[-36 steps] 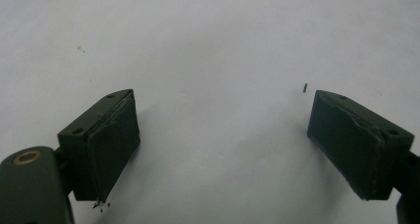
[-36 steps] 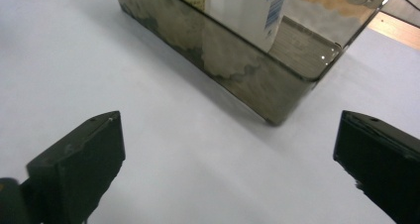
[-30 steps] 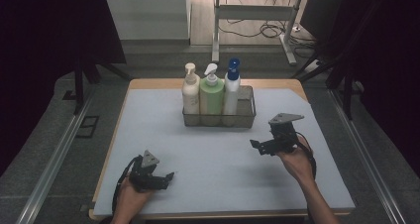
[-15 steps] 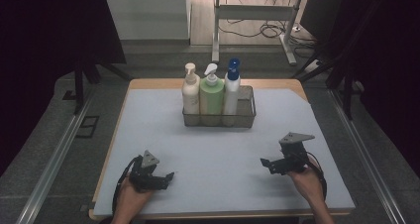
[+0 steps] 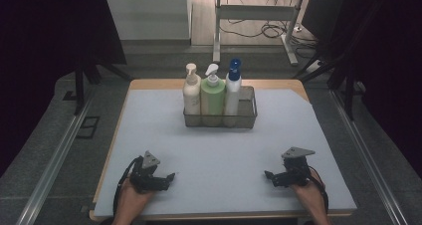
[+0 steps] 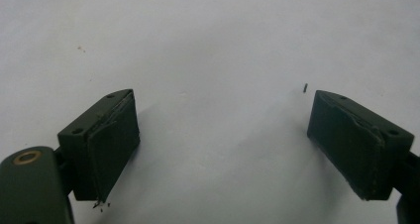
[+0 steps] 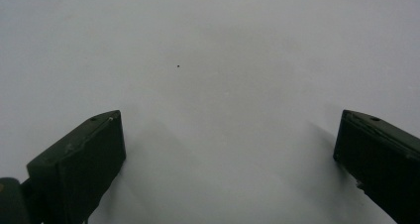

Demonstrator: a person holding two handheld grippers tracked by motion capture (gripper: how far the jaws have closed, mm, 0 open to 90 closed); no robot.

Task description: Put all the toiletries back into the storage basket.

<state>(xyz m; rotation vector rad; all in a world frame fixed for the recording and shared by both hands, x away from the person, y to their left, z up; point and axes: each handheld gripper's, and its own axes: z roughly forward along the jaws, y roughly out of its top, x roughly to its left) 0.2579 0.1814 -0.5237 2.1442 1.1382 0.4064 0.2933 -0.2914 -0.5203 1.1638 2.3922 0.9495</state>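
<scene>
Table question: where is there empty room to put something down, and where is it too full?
The big bare patch of the mat lies between the wire basket and the two grippers: the left gripper and the right gripper, both open. Bare strips also run on either side of the basket. Inside the basket it is crowded: three bottles stand side by side.

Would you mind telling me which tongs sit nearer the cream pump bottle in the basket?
Left. The left tongs rest at the near edge, below and slightly left of the cream pump bottle; the right tongs lie farther off, toward the near right.
</scene>
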